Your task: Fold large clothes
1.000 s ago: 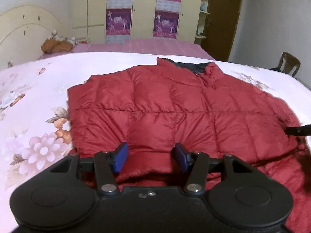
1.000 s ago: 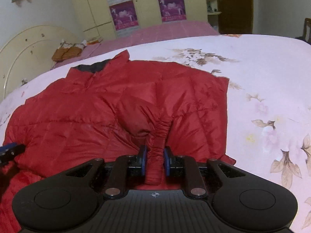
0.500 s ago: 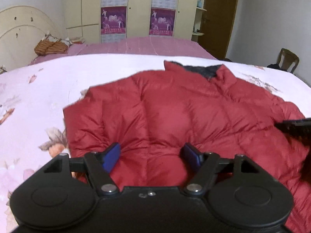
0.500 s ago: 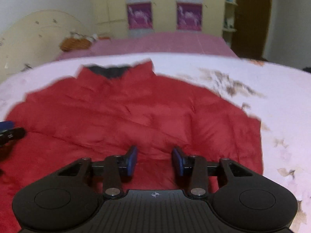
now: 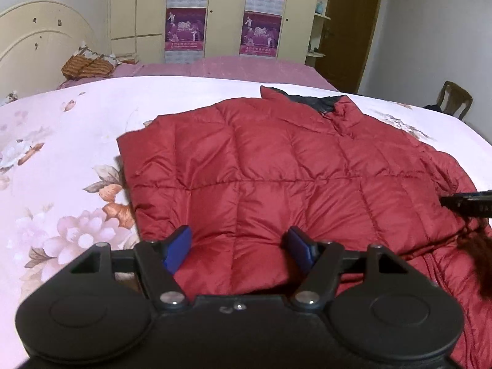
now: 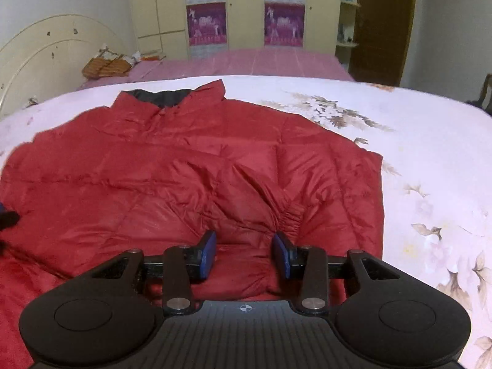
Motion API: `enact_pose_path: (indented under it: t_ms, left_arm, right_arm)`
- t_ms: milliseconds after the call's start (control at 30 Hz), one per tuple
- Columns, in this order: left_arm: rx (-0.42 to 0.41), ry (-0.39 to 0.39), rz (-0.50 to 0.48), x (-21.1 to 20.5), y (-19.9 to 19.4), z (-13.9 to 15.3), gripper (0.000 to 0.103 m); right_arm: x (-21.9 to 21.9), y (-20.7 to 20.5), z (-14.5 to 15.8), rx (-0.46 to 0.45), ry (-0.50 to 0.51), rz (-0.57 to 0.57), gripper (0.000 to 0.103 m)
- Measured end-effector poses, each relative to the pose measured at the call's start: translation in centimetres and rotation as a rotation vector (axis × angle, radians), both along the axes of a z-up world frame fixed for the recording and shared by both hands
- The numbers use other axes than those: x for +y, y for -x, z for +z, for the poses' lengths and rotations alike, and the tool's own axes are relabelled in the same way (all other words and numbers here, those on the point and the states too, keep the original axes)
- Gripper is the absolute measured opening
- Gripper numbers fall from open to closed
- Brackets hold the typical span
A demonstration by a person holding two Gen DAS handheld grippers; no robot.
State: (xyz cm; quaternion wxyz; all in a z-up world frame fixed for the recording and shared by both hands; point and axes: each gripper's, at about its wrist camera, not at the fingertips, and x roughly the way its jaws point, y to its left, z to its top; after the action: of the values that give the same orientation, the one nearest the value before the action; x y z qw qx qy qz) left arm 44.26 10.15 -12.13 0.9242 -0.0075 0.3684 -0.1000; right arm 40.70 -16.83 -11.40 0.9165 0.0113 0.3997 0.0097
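Observation:
A red quilted puffer jacket [image 5: 276,169] lies flat on the floral bedsheet [image 5: 61,153], its dark-lined collar [image 5: 310,101] at the far end. My left gripper [image 5: 238,233] hovers over the jacket's near left hem; its jaws are closing, with puffed fabric between the blue pads but not pinched. In the right wrist view the jacket [image 6: 153,184] has a sleeve folded in, its elastic cuff [image 6: 290,215] just beyond the right pad. My right gripper [image 6: 244,236] stands open over the hem, gripping nothing. A fingertip of the right gripper [image 5: 467,203] shows at the left wrist view's right edge.
The bed's cream headboard [image 5: 37,46] stands at the far left, with a brown bundle [image 5: 86,66] on the pink cover beside it. A wardrobe with purple posters [image 5: 184,27] fills the back wall. A wooden chair [image 5: 456,100] stands at the right.
My right gripper let go of the sleeve cuff and its jaws spread; the sleeve now rests folded on the jacket. My left gripper's jaws stand wider than a second ago.

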Motion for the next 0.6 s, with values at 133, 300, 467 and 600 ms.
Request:
enact_pose_path:
  t_ms: [133, 300, 467, 600]
  left_arm:
    - [-0.027, 0.014, 0.017, 0.7, 1.7, 1.3, 0.067]
    - [-0.003, 0.012, 0.019, 1.2, 2.5, -0.1, 0.068]
    - [-0.009, -0.018, 0.013, 0.8, 2.2, -0.6, 0.069]
    - [-0.015, -0.023, 0.012, 0.7, 2.3, -0.8, 0.069]
  right_arm:
    - [-0.5, 1.2, 2.2, -0.045, -0.036, -0.021, 0.040]
    - [-0.5, 3.5, 2.9, -0.048, -0.063, -0.002, 0.040]
    - [0.1, 2.7, 0.1, 0.017, -0.016, -0.029, 0.040]
    - [0.0, 2.6, -0.4, 0.012, -0.020, -0.044, 0.040]
